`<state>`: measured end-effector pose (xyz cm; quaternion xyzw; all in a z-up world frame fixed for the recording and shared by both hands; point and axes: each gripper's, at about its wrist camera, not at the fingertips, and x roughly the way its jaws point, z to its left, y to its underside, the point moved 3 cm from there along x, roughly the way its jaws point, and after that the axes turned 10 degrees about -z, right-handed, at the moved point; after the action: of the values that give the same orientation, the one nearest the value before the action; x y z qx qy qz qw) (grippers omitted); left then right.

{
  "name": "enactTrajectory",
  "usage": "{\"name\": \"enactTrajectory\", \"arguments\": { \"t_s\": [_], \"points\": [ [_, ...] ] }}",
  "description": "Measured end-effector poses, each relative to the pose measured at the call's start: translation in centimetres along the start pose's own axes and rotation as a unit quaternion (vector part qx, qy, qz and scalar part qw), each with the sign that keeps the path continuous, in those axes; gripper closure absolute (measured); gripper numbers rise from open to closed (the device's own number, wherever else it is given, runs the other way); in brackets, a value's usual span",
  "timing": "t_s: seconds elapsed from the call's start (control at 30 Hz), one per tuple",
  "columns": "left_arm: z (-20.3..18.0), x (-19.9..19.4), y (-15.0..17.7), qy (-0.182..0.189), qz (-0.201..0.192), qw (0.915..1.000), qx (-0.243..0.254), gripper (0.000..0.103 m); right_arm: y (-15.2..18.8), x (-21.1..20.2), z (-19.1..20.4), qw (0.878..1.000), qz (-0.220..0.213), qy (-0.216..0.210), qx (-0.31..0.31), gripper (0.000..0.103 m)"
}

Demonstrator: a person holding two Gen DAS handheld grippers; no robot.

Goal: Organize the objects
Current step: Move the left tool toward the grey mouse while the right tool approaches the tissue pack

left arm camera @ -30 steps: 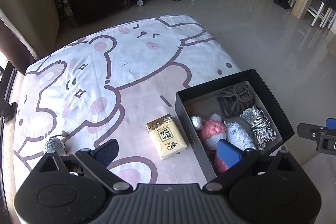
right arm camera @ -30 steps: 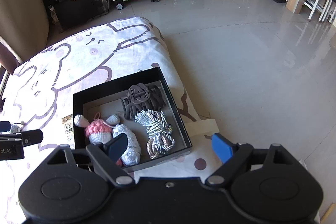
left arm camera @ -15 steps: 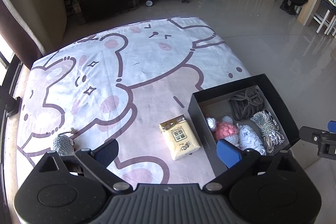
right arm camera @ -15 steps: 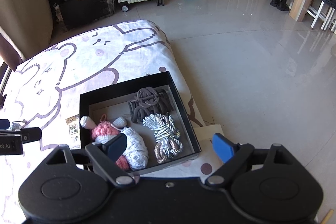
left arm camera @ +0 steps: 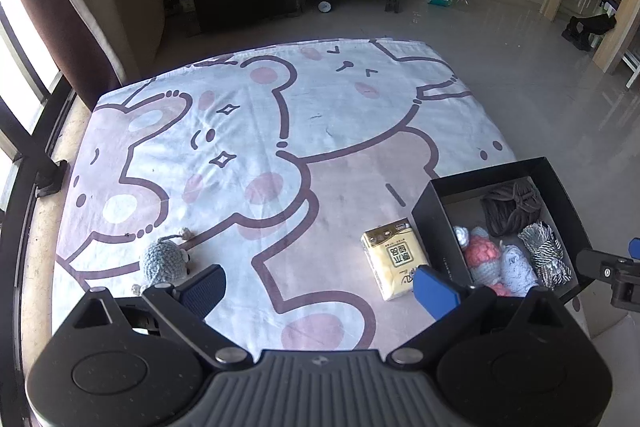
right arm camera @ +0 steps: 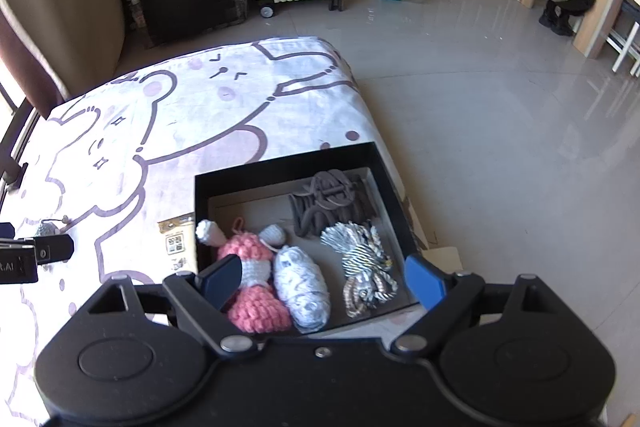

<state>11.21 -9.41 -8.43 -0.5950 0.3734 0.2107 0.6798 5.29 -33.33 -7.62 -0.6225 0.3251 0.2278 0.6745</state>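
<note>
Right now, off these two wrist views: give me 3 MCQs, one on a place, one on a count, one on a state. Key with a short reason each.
1. Where does the yellow tissue pack lie?
A. inside the black box
B. on the cloth, just outside the box's left wall
C. on the floor

2. How many things lie in the black box?
A. two
B. four
C. six

3. How do the left tongs stand?
A. open, holding nothing
B. shut on the grey crochet mouse
C. shut on the tissue pack

Key:
1 B, the pack rests on the bear-print cloth beside the box wall.
2 B, the dark hair claw, the striped cord bundle, the pink crochet toy and the pale blue crochet toy.
3 A, wide gap between the pads; the grey crochet mouse lies apart on the cloth.
</note>
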Motion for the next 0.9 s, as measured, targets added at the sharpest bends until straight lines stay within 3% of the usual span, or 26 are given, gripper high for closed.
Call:
{"name": "enactTrajectory", "arguments": {
  "t_s": [0.9],
  "points": [
    [11.0,-1.3,1.8,-0.049,-0.001,0.9967,-0.065,0.004,-0.4,1.7,11.2,0.997,0.01,-0.059,-0.048,0.014]
  ]
}}
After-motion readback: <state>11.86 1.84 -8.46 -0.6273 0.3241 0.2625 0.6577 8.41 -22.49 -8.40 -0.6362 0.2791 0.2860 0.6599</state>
